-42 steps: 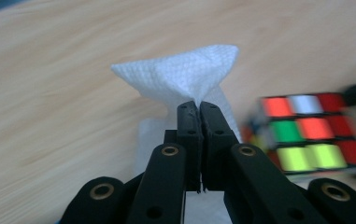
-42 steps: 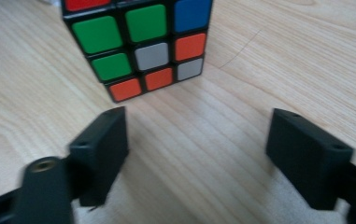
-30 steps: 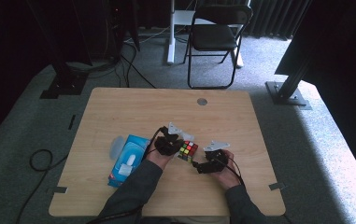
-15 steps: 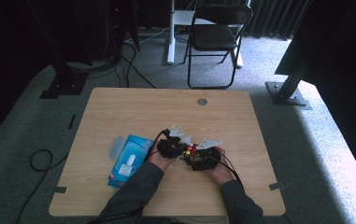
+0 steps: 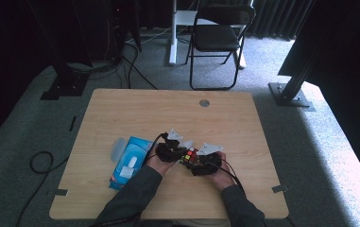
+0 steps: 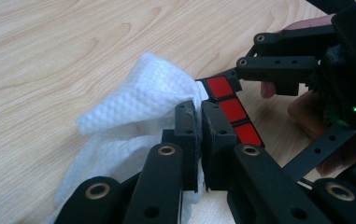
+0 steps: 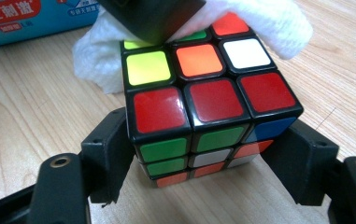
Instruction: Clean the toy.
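A scrambled puzzle cube stands on the wooden table, and my right gripper is shut on its two sides. Its top shows a red row, with yellow, orange and white squares behind. A white paper wipe is pinched in my shut left gripper and pressed on the far part of the cube's top. In the high view the cube sits between the left gripper and the right gripper, near the table's front middle.
A blue pack of wipes lies flat just left of the hands, and its edge shows behind the cube. A round grommet marks the table's far side. A folding chair stands beyond the table.
The right gripper has shifted slightly left and nearer the person, so the two grippers now sit closer together around the cube.
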Demonstrator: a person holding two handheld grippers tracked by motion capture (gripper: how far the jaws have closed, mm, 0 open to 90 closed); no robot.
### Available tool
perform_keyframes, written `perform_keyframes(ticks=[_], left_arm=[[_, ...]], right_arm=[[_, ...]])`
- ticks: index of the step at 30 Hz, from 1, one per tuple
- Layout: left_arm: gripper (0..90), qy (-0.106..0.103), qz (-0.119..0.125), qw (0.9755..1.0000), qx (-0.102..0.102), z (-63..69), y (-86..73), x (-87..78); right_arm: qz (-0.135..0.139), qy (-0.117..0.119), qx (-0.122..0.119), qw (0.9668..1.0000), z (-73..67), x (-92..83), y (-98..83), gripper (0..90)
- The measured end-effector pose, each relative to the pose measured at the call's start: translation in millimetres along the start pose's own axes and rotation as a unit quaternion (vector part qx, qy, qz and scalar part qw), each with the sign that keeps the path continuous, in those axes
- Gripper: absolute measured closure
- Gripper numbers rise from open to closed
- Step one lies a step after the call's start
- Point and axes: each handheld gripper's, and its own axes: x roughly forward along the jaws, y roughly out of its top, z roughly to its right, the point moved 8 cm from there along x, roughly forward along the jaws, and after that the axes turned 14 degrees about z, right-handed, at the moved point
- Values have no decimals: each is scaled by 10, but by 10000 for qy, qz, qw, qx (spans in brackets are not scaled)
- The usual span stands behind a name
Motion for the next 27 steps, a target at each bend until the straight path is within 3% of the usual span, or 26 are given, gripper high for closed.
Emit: perform_keyframes(ticks=[5,14,20,27], left_arm=[[866,91,-15,10000,16,-37,11,-3],[868,146,-3,9998,99,-67,44,31],[876,-49,68,10000,19,-72,86,127],[847,-78,33,10000,41,-45,111,147]], right_arm=[[6,30,-168,9999,-42,-18,-8,338],[55,9,-129,9999,-45,-10,-12,339],[71,54,-145,9999,-53,-9,-17,339],[93,72,-76,9999,-51,-7,-26,336]])
